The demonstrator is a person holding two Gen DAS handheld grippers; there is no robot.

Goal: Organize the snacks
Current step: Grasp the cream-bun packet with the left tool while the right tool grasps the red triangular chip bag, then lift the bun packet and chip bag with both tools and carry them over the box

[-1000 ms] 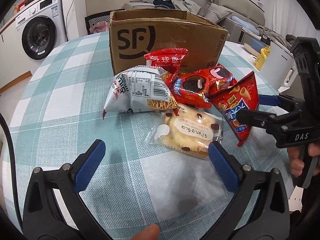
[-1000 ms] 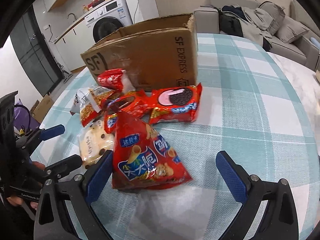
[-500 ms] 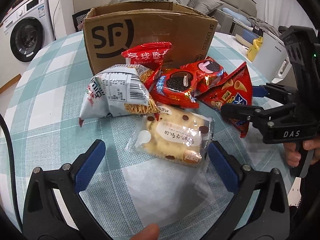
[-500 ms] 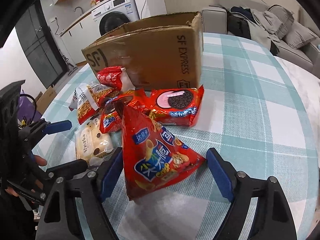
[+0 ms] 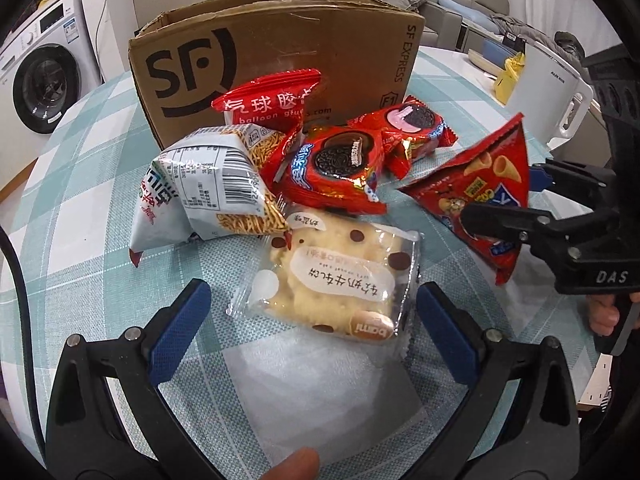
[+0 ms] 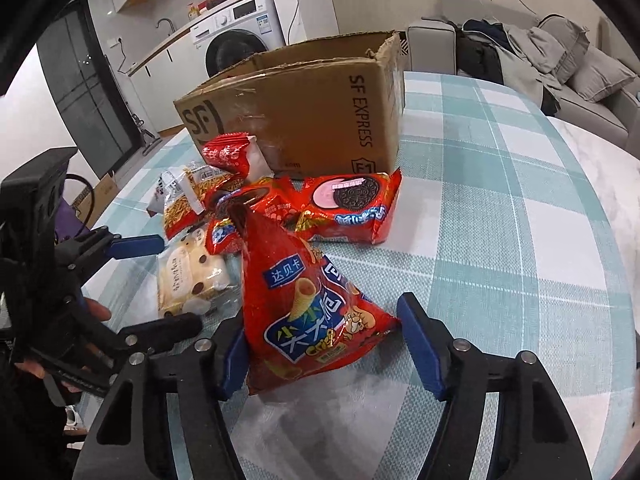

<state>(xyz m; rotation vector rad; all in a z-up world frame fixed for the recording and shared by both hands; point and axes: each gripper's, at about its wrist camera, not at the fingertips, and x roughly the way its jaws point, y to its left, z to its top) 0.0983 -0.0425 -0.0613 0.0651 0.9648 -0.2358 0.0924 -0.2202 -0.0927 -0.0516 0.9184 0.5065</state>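
Snack pile (image 5: pixel 320 184) on table (image 5: pixel 80 240), before cardboard box (image 5: pixel 280 60).

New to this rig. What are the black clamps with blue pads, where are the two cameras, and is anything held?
No robot here: a person holds a two-finger gripper in each hand, each carrying a fisheye camera looking along its fingers. The left gripper is open around a clear-wrapped cake, not touching it. The right gripper is closing around a red triangular cone-snack bag; its left pad touches the bag and its right pad is still clear. Snacks lie on a checked tablecloth before an open cardboard box: two Oreo packs, a noodle-snack bag.
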